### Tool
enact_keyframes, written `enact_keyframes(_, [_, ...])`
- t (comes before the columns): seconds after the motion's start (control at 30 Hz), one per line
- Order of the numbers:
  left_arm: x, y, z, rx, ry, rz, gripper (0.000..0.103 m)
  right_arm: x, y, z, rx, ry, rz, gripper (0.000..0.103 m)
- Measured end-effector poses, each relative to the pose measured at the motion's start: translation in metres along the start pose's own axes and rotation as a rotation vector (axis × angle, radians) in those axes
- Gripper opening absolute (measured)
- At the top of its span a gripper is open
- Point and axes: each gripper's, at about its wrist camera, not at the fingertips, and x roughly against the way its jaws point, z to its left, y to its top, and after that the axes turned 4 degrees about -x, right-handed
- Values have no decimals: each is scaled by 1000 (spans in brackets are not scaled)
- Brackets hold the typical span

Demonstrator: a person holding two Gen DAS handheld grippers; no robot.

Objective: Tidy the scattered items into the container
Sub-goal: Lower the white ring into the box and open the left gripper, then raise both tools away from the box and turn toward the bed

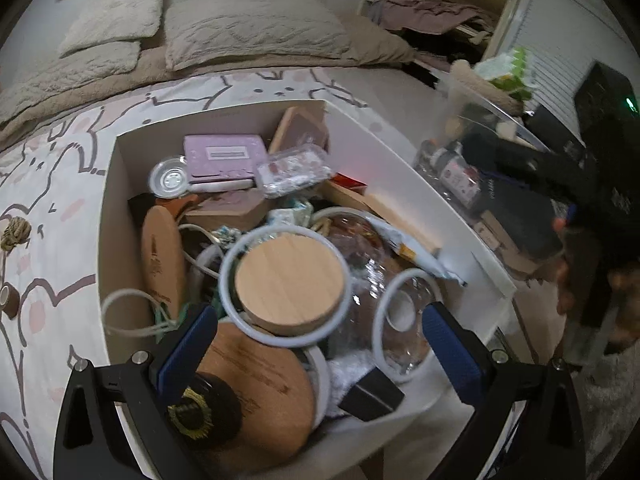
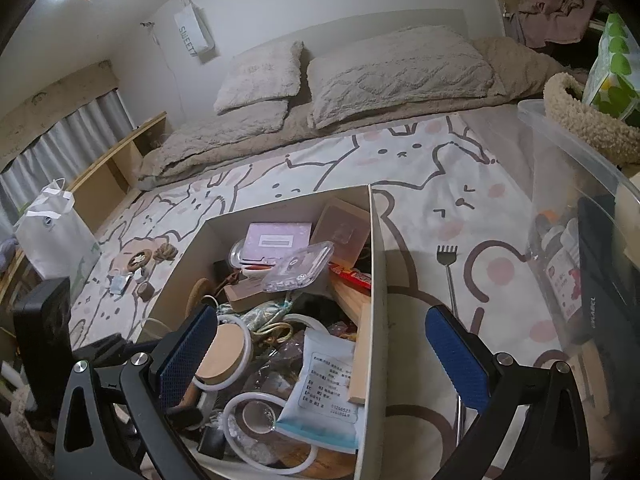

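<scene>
Left gripper [image 1: 320, 344], jaws wide, apparently empty above the box [image 1: 108, 208].

Landmark: we take the box [image 2: 378, 264] on the bed [image 2: 420, 160].
In it: lid [image 1: 290, 282], pouch [image 2: 324, 384].
Right of it: back scratcher [image 2: 450, 276], then bin [image 2: 560, 168].
Left: twine [image 2: 165, 253].
Behind: pillows [image 2: 400, 76].
</scene>
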Motion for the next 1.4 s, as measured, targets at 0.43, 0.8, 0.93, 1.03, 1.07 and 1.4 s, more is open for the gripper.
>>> enact_keyframes(0.43, [3, -4, 3, 14, -6, -23, 103, -3, -4, 0, 8, 4, 11, 103])
enact_keyframes(0.8, [28, 3, 11, -10, 24, -74, 103, 1, -6, 1, 23, 1, -22, 103])
enact_keyframes(0.93, [38, 5, 13, -8, 31, -98, 103, 5, -4, 11, 43, -6, -33, 103])
enact_keyframes(1.03, [47, 4, 15, -5, 35, -121, 103, 11, -5, 20, 50, -8, -48, 103])
enact_keyframes(1.07, [50, 4, 14, -8, 37, -126, 103, 14, -5, 24, 52, -10, -57, 103])
enact_keyframes(1.4, [86, 0, 24, -5, 54, -191, 103, 38, -7, 56, 60, -49, -115, 103])
